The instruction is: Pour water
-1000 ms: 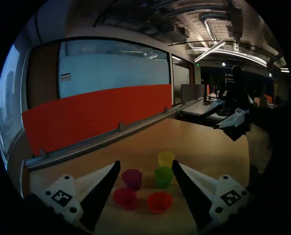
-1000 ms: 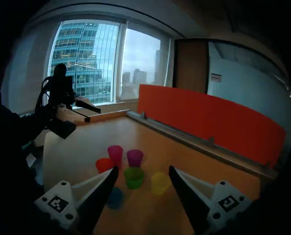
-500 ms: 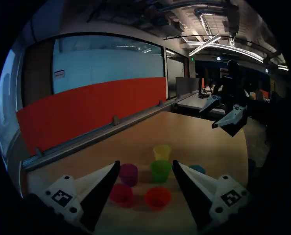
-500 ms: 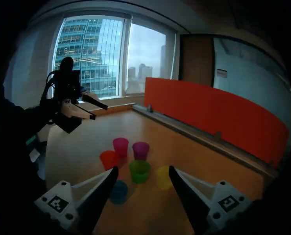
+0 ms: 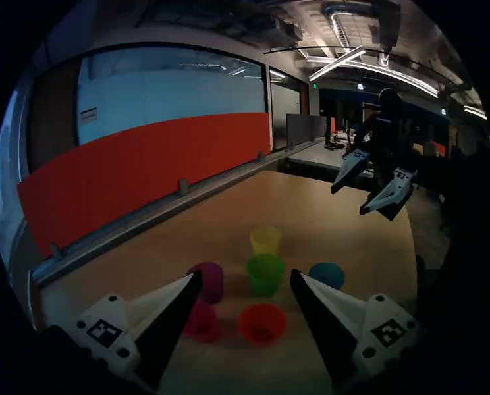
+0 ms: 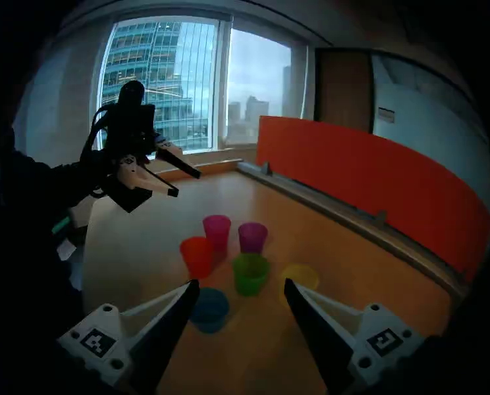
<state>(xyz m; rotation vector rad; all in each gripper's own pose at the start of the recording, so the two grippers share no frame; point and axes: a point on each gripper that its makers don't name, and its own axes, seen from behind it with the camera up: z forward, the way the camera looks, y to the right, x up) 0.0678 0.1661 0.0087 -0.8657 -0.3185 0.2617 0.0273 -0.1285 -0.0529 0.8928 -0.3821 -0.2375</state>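
The bench (image 6: pixel 139 243) is pale wood and runs broad under both tools; a red partition (image 5: pixel 146 158) stands along its far edge, and in the right gripper view a window (image 6: pixel 159 79) looks onto tall buildings beyond the bench end.

My left tool (image 5: pixel 244 272) hangs above the bench with its jaws spread wide and nothing between them; my right tool (image 6: pixel 240 282) is likewise wide apart and holding nothing; both are clear of the cups. In the left gripper view I see the right tool raised over the far side of the bench, well apart from the cups; in the right gripper view I see the left tool up near the window side, a dark sleeve behind it.

Six small cups stand upright in a loose cluster on the bench: green cup (image 6: pixel 249 272) in the middle; yellow cup (image 6: pixel 299 276) just beside it toward the partition; purple cup (image 6: pixel 252 236) and pink cup (image 6: pixel 217 230) side by side; red cup (image 6: pixel 197 255) close against the pink one; blue cup (image 6: pixel 209 308) a little apart from the others. I cannot tell what any cup holds.
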